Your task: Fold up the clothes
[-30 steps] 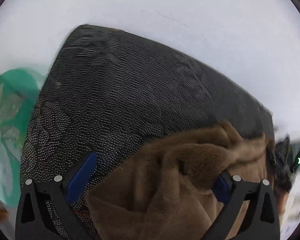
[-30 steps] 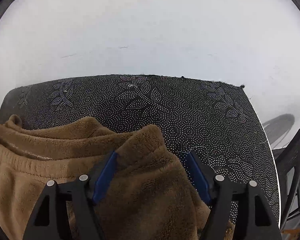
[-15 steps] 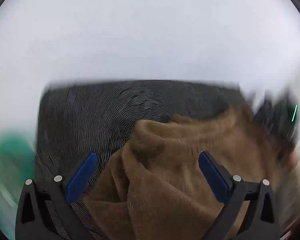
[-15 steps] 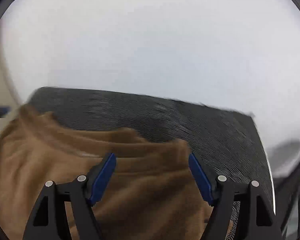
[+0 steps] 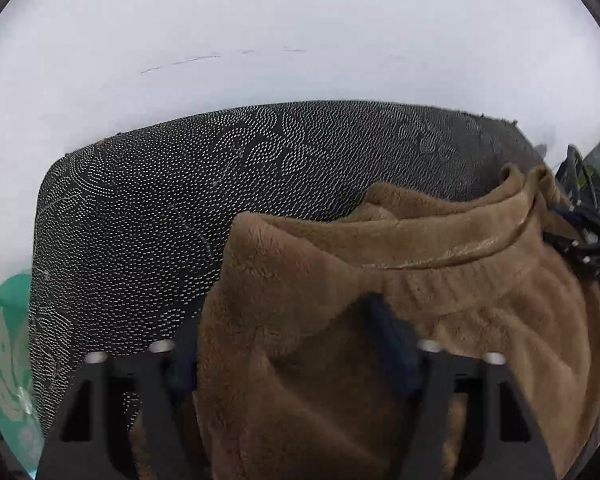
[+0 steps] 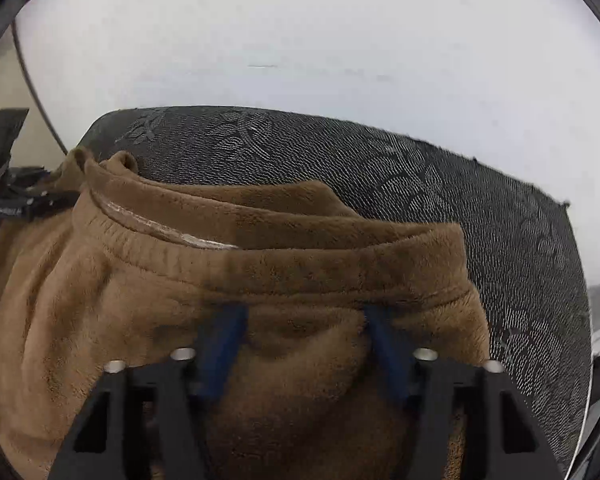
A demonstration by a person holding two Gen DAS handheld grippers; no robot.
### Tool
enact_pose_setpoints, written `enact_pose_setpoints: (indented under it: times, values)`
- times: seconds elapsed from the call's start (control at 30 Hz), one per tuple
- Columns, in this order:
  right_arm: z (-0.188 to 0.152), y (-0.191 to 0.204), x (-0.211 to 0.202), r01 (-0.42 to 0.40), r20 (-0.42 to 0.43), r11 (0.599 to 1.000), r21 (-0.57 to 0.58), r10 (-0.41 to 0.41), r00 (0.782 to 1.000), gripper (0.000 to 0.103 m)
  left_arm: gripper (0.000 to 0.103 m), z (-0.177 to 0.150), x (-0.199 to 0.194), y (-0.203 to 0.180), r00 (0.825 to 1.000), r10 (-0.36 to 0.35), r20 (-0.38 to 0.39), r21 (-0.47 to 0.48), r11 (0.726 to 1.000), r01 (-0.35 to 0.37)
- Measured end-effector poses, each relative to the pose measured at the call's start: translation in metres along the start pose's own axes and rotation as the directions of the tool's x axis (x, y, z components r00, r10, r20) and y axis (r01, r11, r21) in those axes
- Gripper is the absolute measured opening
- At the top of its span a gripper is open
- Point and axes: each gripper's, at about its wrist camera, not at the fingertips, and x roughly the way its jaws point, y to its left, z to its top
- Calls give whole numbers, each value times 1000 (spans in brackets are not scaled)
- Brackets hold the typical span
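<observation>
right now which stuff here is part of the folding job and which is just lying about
Part of the job:
- brown fleece garment
- left gripper
- right gripper
- black patterned cloth it lies on

Just lying about:
- green round object at the left edge
- dark frame far right

Both grippers, left [image 5: 288, 340] and right [image 6: 300, 340], formerly open, now pinch the brown fleece garment [image 6: 260, 248], its waistband spread along the dotted black cloth [image 6: 480, 208].

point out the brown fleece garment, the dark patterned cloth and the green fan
brown fleece garment [image 6: 260, 268], right wrist view, ribbed waistband
dark patterned cloth [image 5: 160, 208], left wrist view, bare dotted area
green fan [image 5: 4, 344], left wrist view, guard ring
</observation>
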Motion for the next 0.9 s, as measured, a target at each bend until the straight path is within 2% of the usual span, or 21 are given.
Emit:
enact_pose_setpoints:
  times: [0.03,0.07,0.17,0.33,0.4,0.43,0.47,0.5,0.57,0.63,0.73,0.9]
  values:
    - [2,3,-2,2,9,1000,-8,-2,1000,38,34,3,-4,1,1000,4,19,-20,1000,-3]
    - [5,4,-4,4,20,1000,-7,-4,1000,31,18,5,-9,2,999,7,44,-42,999,-5]
    - [14,8,-9,28,54,1000,8,-28,998,29,15,13,-21,5,994,28,110,-98,995,-17]
    - [27,6,-5,95,88,995,36,-98,991,29,16,18,-20,1,978,128,163,-112,988,-111]
    - [28,3,4,90,71,995,51,-94,993,32,31,19,-3,0,978,180,103,-111,979,-168]
    - [26,0,11,75,45,996,47,-78,996,47,37,19,4,1,974,210,81,-106,974,-201]
    - [24,-3,18,60,19,997,43,-61,998,55,51,19,7,1,968,240,78,-103,967,-231]
    - [22,-5,21,49,6,998,41,-50,999,55,63,20,10,1,960,270,76,-100,960,-262]
    - [23,-9,17,33,13,998,49,-34,999,56,70,22,10,0,950,302,78,-86,952,-295]
    - [23,-12,14,21,20,998,57,-22,1000,57,73,25,6,3,951,299,81,-92,952,-292]
    - [23,-20,2,-5,54,994,105,-1,999,57,77,26,-11,14,945,307,114,-144,946,-290]
    - [24,-39,-24,30,105,986,167,-48,993,57,79,29,-33,30,931,318,179,-211,937,-279]
